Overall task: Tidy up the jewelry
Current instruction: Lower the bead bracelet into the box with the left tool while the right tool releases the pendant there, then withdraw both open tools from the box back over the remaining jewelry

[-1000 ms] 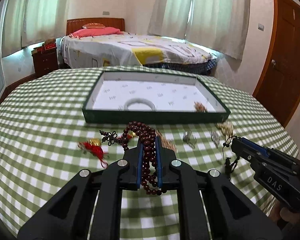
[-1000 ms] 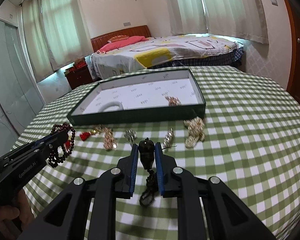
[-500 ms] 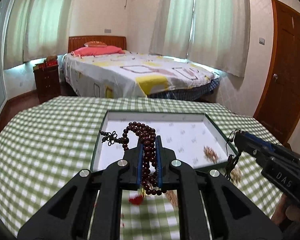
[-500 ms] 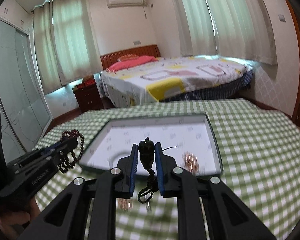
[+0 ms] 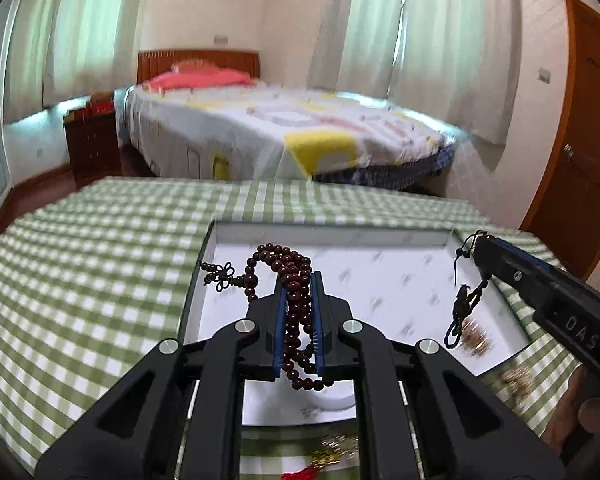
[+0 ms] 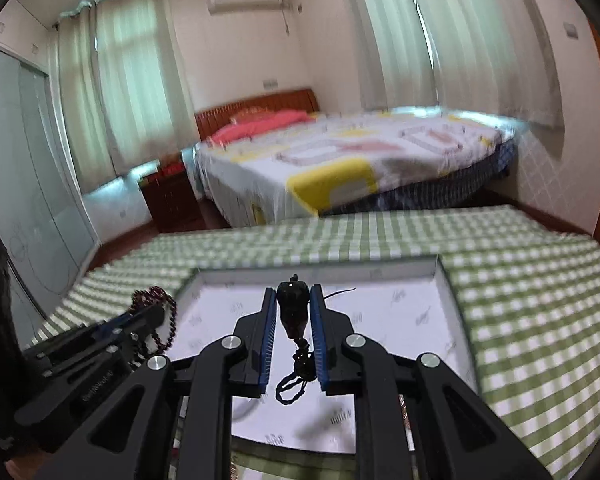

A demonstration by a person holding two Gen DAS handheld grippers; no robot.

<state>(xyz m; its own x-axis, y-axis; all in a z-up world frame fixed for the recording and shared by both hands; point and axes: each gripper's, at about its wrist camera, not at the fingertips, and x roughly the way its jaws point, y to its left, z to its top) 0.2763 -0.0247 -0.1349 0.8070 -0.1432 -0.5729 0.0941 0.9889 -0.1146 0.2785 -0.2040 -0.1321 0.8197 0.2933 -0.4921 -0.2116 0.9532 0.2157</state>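
Left gripper [image 5: 298, 280]: its jaws are standing almost fully closed, and they are clamping a dark red bead necklace [image 5: 296, 304] between the blue pads.
Bead necklace: it is looping up above the fingertips and hanging down in a bunch behind them; a knotted end with smaller beads is sticking out to the left side, over the left edge of the tray.
Right gripper [image 6: 293, 300]: its jaws are nearly closed too, pinching a black pendant [image 6: 292, 308] near the fingertips.
Black pendant: its braided cord [image 6: 296, 372] is dangling between the fingers and ending in a loop; in the left wrist view the cord is hanging from the tip of the right gripper over the right part of the tray.
Tray [image 5: 404, 236]: a shallow box with a dark rim and a white printed lining is sitting on the table, and both grippers are hovering over it.
Inside the tray: a small gold-brown piece of jewelry [image 5: 474, 338] is lying near the right wall, blurred; a white ring [image 5: 332, 398] is showing partly under the left gripper.
Table [image 5: 100, 264]: a green and white checked cloth is covering it.
Loose pieces: a gold item and a red tassel [image 5: 324, 460] are lying on the cloth just in front of the tray's near edge; another gold piece [image 5: 516, 378] is lying beside its right corner, too blurred to identify.
Person's hand [image 5: 588, 424]: it is gripping the handle of the right gripper at the lower right.
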